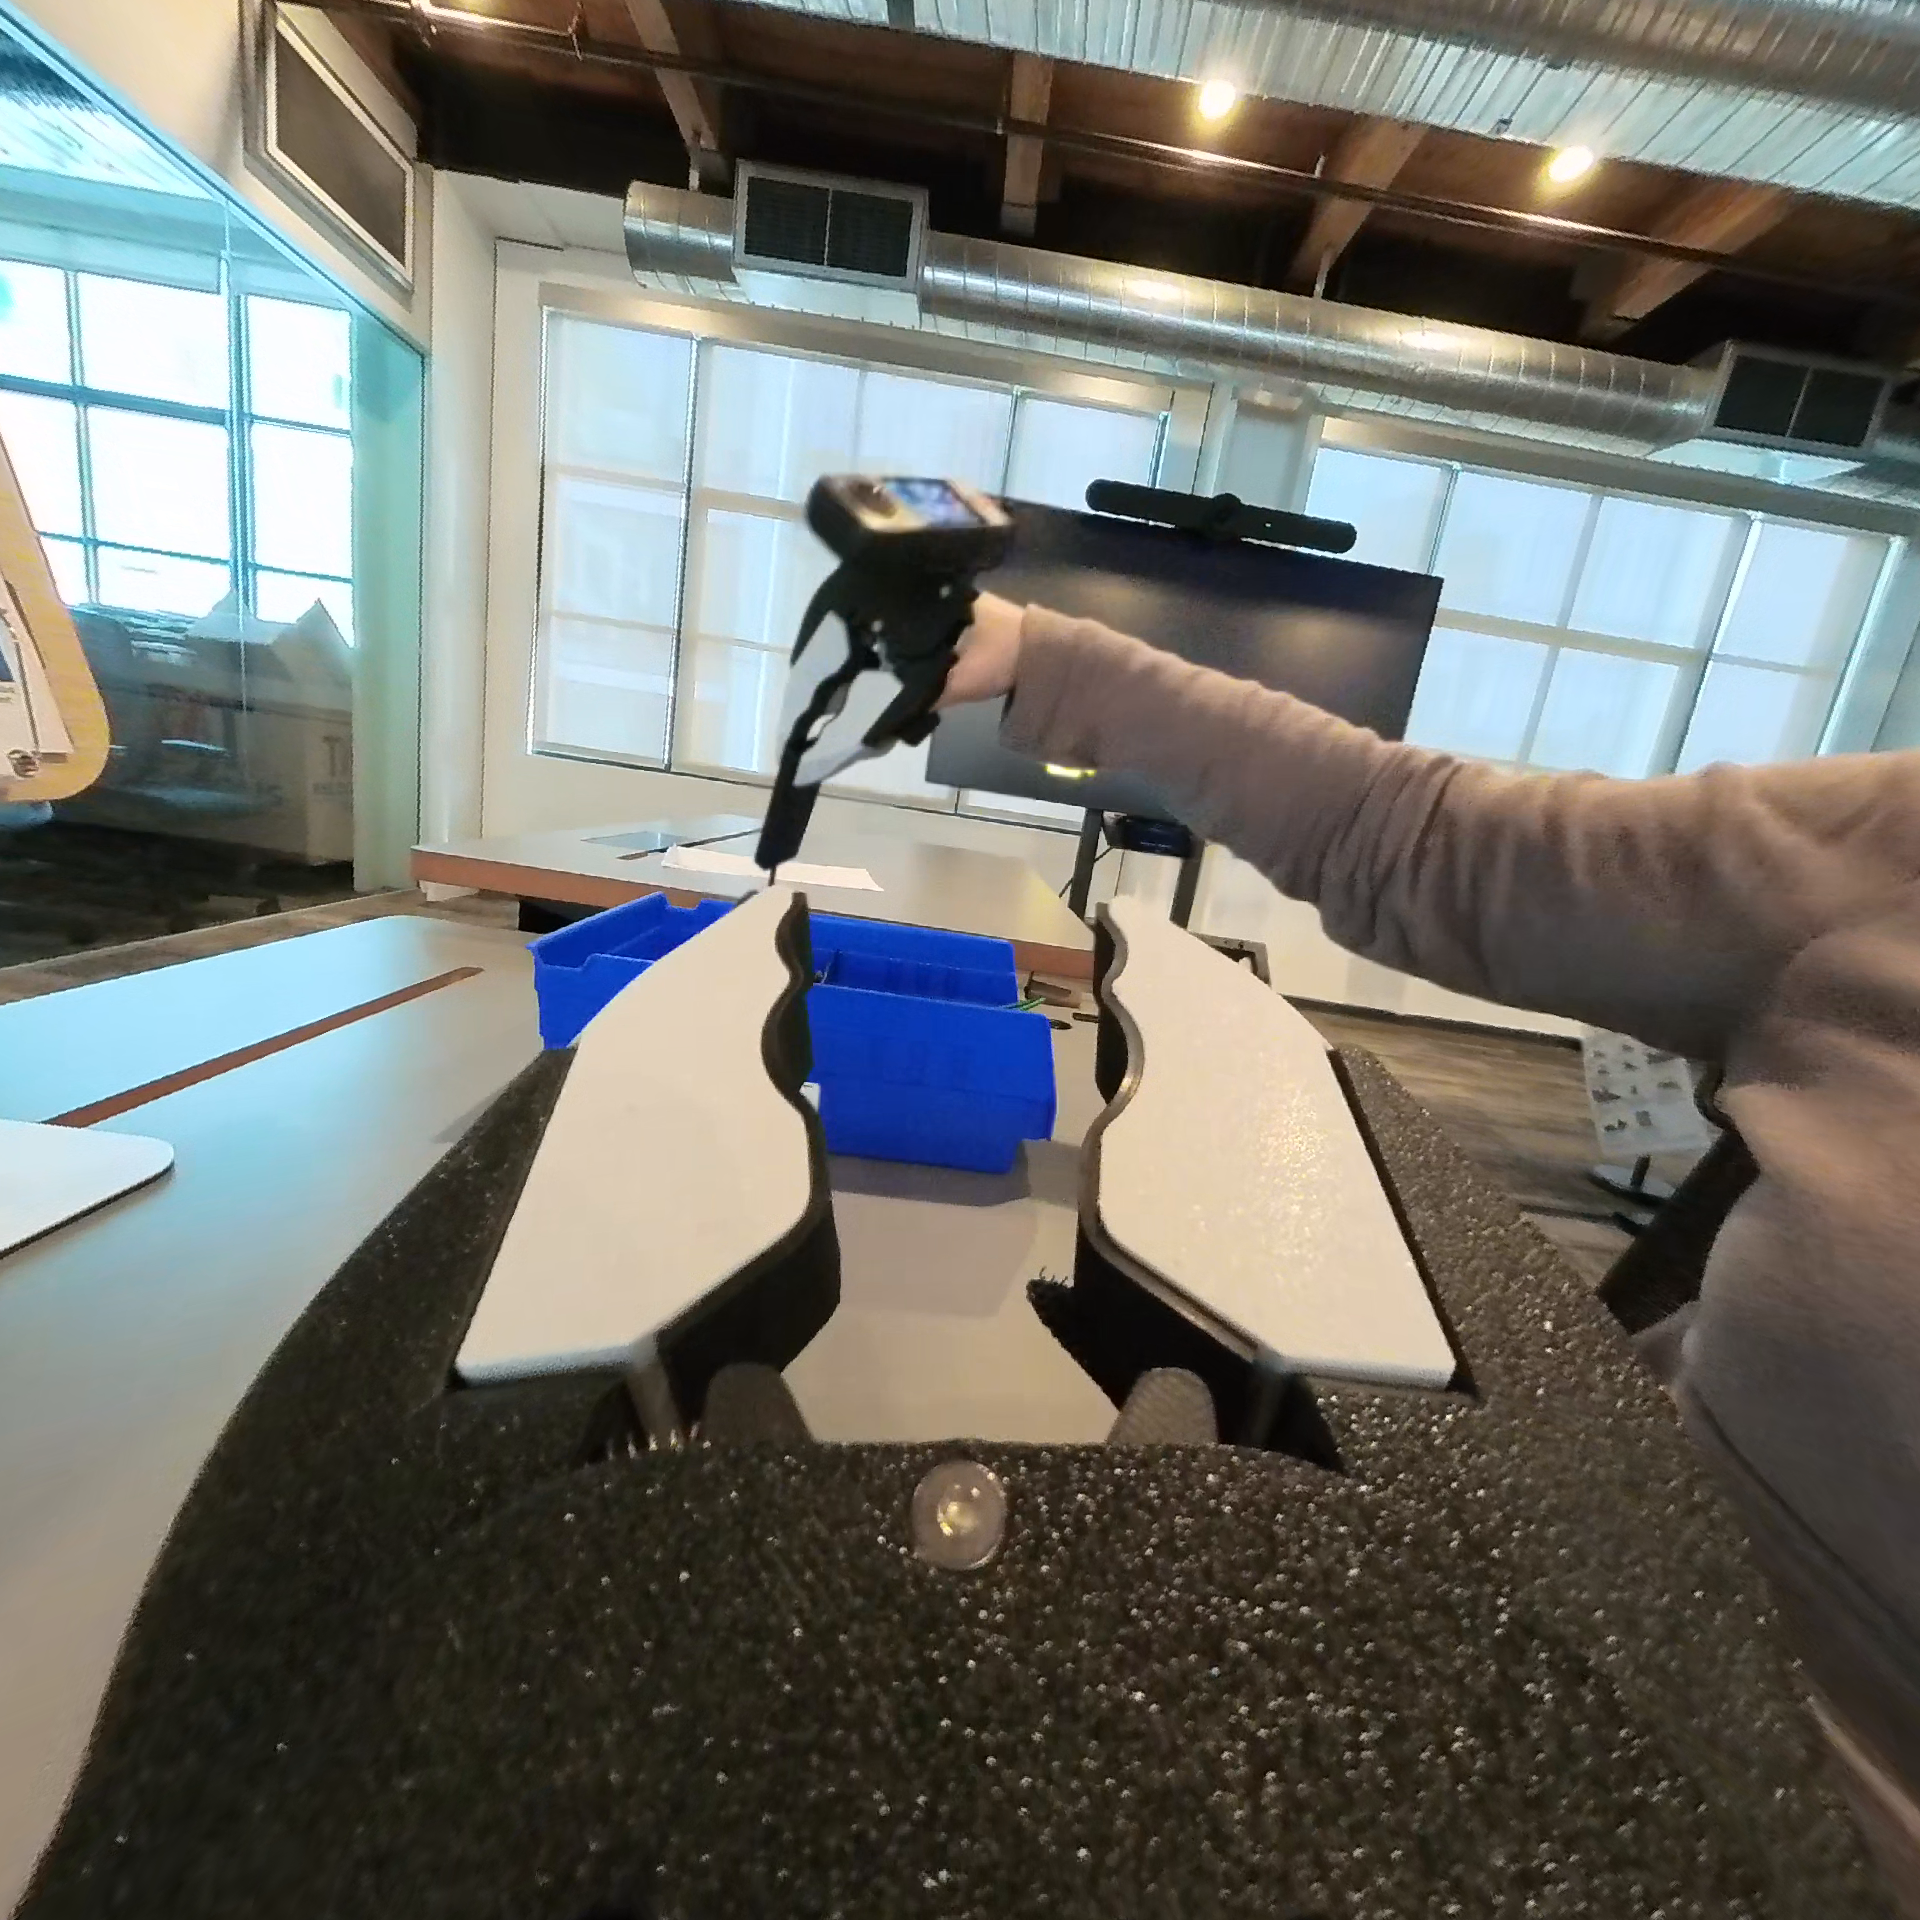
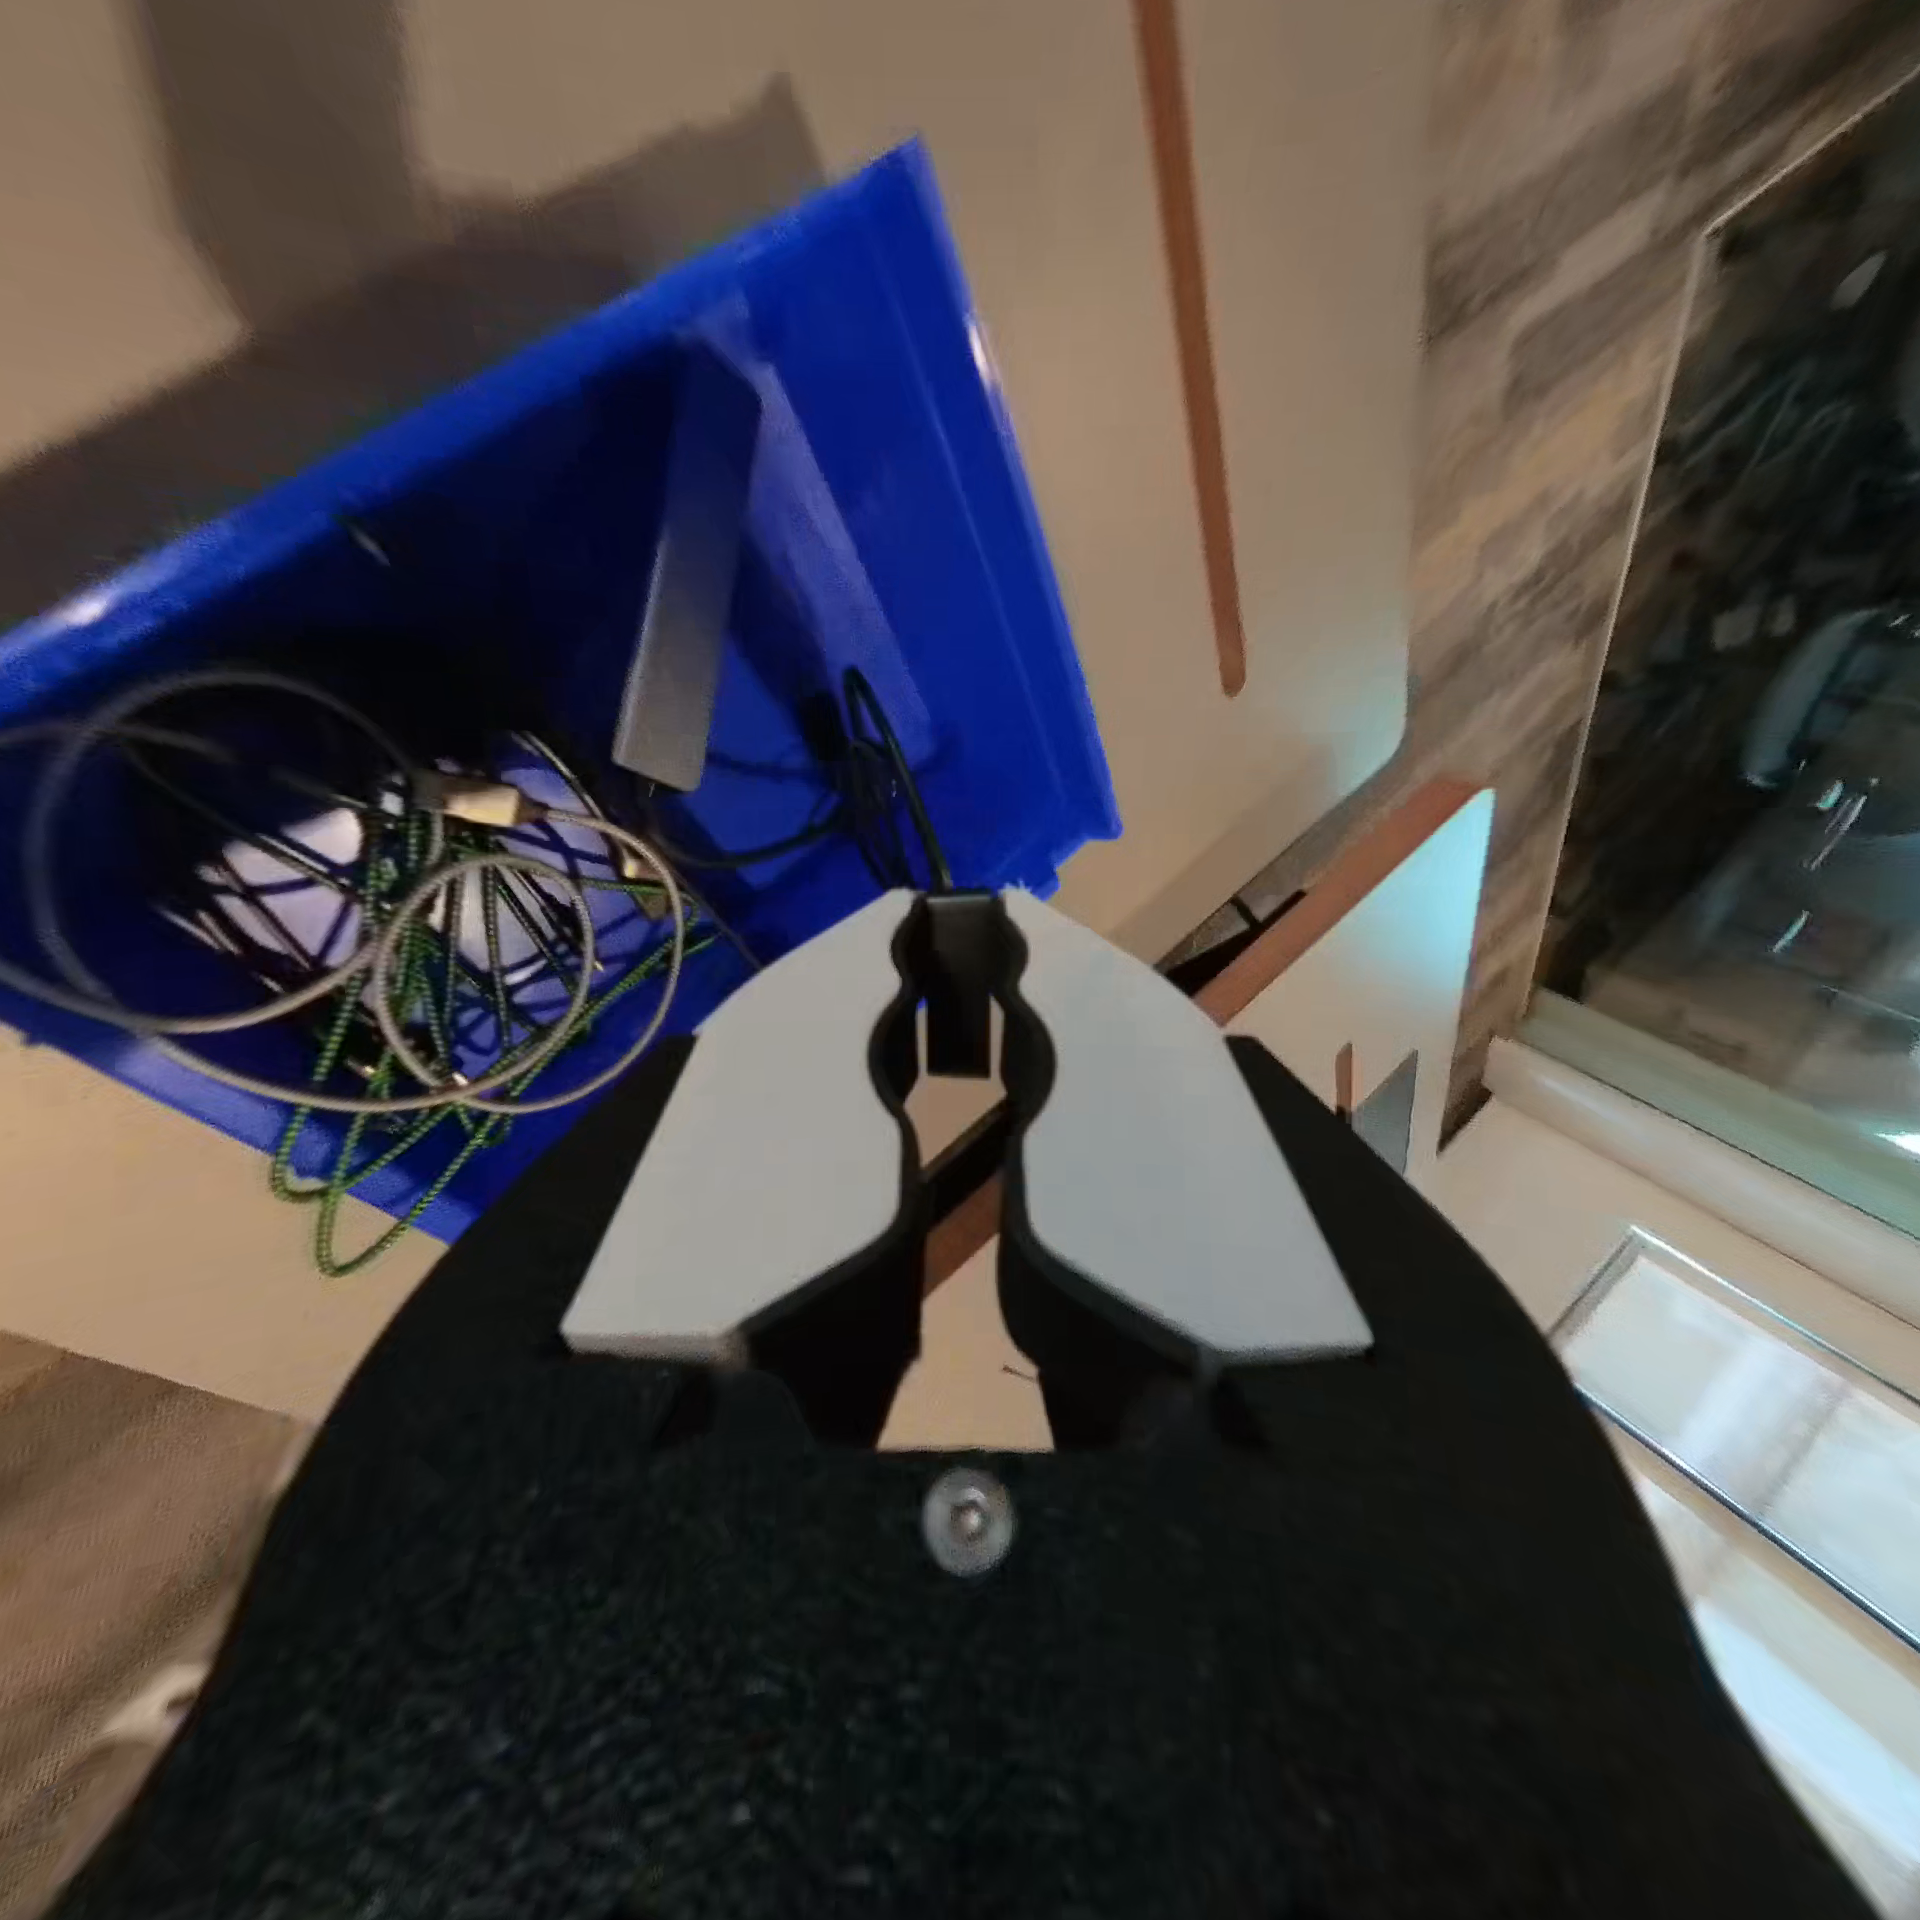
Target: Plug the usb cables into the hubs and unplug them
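Note:
My right gripper [image 2: 954, 914] is shut on a black USB plug [image 2: 954, 997], whose thin black cable [image 2: 883, 769] trails down into a blue bin [image 2: 904, 416]. The bin holds a grey hub [image 2: 686, 582] leaning against its wall and a tangle of grey, black and green braided cables [image 2: 416, 914]. In the left wrist view the right gripper [image 1: 774, 857] hangs pointing down over the blue bin [image 1: 935, 1060]. My left gripper [image 1: 945, 925] is open and empty, held level above the table in front of the bin.
The beige table [image 1: 208, 1351] has a brown strip [image 1: 260, 1039] and a white pad [image 1: 62, 1174] at the left. A person's sleeved arm [image 1: 1455, 831] reaches in from the right. A dark screen on a stand [image 1: 1247, 665] is behind. The left gripper's tips are roughly 40 cm from the right gripper's.

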Action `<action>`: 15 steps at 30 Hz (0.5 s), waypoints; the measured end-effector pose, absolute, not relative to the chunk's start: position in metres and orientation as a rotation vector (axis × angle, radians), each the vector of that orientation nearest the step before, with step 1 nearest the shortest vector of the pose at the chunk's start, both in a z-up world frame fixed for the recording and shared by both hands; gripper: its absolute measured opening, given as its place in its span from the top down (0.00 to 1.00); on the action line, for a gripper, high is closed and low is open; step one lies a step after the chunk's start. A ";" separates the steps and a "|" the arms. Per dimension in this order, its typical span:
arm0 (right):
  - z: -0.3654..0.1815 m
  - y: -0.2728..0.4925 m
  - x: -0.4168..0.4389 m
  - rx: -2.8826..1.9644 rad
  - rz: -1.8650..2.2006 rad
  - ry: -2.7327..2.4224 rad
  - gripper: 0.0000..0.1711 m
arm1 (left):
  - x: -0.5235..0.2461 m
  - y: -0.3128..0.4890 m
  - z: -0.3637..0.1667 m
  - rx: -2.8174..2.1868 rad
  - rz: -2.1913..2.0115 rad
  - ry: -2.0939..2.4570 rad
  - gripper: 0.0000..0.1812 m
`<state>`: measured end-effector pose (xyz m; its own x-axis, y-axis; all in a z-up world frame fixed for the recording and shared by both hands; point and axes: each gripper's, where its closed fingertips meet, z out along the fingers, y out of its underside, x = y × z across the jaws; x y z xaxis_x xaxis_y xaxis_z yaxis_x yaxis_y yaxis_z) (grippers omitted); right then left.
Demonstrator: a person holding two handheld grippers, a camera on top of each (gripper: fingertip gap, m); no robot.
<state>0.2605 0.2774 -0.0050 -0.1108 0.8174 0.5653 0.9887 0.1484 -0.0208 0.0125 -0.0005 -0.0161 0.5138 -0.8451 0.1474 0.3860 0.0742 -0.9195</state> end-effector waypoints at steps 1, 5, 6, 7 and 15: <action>-0.016 0.283 0.258 -1.734 -0.549 -2.015 0.94 | 0.012 0.000 -0.017 -1.158 -0.980 0.493 0.72; -0.050 0.301 0.245 -1.786 -0.636 -2.080 0.94 | 0.014 0.002 -0.020 -1.180 -0.974 0.500 0.72; -0.058 0.303 0.239 -1.794 -0.632 -2.094 0.94 | 0.015 0.002 -0.021 -1.187 -0.970 0.504 0.72; -0.065 0.303 0.233 -1.799 -0.619 -2.105 0.94 | 0.016 0.003 -0.022 -1.193 -0.965 0.507 0.72; -0.081 0.301 0.210 -1.956 -0.396 -1.940 0.72 | 0.017 0.006 -0.027 -1.212 -0.958 0.510 0.72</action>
